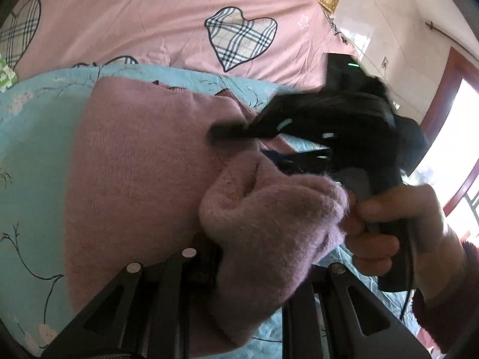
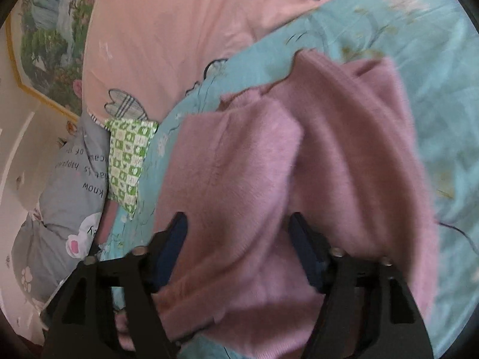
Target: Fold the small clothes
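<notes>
Your left gripper (image 1: 239,269) has a thick fuzzy fold of the pink sweater (image 1: 134,164) bunched up between its fingers; whether they actually pinch the cloth you cannot tell, the fold hides the tips. Your right gripper (image 2: 236,239) stands wide apart, blue pads either side of a hanging fold of the sweater (image 2: 254,179), not closed on it. From the left view your right gripper (image 1: 239,137) shows as a blurred black shape, fingers spread over the sweater, with your right hand (image 1: 389,224) wrapped round its handle and a dark red fuzzy cuff at the wrist.

The sweater is soft knit, fluffy nap, mauve-pink, lying partly folded on a light blue quilt (image 1: 33,137) printed with thin dark branches and pale blossoms. Behind it, a pink bedsheet (image 1: 134,21) with plaid hearts and a small white star outline.

Only the right view shows the grey pillow (image 2: 60,209) with upside-down print; "know" reads, the rest is too blurred. Beside it a green-and-white checked cloth (image 2: 128,158), and a gold-framed landscape picture (image 2: 45,39) on the wall. Only the left view shows the red-framed window (image 1: 449,137).
</notes>
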A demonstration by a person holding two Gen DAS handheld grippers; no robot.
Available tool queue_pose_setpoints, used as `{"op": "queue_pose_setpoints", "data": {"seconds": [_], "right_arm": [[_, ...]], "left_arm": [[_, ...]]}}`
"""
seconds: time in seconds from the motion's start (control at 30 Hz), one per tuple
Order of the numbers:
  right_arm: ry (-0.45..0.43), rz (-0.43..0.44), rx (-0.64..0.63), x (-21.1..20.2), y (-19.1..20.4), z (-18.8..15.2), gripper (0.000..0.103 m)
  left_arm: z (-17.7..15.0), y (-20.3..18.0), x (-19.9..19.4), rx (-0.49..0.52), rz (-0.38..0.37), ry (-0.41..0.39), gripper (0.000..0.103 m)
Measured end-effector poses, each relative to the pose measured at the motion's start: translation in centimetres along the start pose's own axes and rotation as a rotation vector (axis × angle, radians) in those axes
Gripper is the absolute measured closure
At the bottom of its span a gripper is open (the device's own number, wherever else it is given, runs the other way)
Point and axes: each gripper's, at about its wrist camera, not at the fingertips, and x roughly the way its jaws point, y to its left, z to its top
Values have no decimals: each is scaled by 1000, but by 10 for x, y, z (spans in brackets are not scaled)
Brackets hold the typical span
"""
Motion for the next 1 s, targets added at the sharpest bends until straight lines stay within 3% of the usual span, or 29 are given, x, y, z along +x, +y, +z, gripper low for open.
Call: {"op": "queue_pose_setpoints", "data": {"seconds": [0.03, 0.13, 0.23, 0.3, 0.5, 0.57, 0.6, 0.73, 0.9, 1.0], "right_arm": [[30, 4, 9, 9, 0, 2, 88], [14, 5, -40, 5, 14, 13, 89], [-68, 27, -161, -31, 44, 33, 89], [-104, -15, -216, -58, 53, 46, 89], [-21, -202, -207, -55, -13, 47, 89], [-3, -211, -181, -48, -34, 41, 89], [-7, -196, -172, -49, -43, 40, 89], [-42, -169, -142, -49, -59, 36, 85], [-97, -231, -104, -79, -53, 28, 73], [-166, -242, -93, -113, -43, 17, 72]], "left_arm": [[2, -4, -2, 10, 8, -4, 87], [18, -21, -18, 43, 6, -55, 87], [44, -45, -24, 71, -44, -102, 86], [51, -57, -11, 67, -85, -88, 86], [26, -75, 54, 61, -95, 53, 85], [18, -79, 59, 65, -95, 66, 81], [15, -80, 60, 67, -99, 70, 74], [6, -89, 51, 99, -142, 98, 53], [-2, -84, 14, 123, -217, 116, 50], [-9, -66, -21, 107, -215, 95, 47]]}}
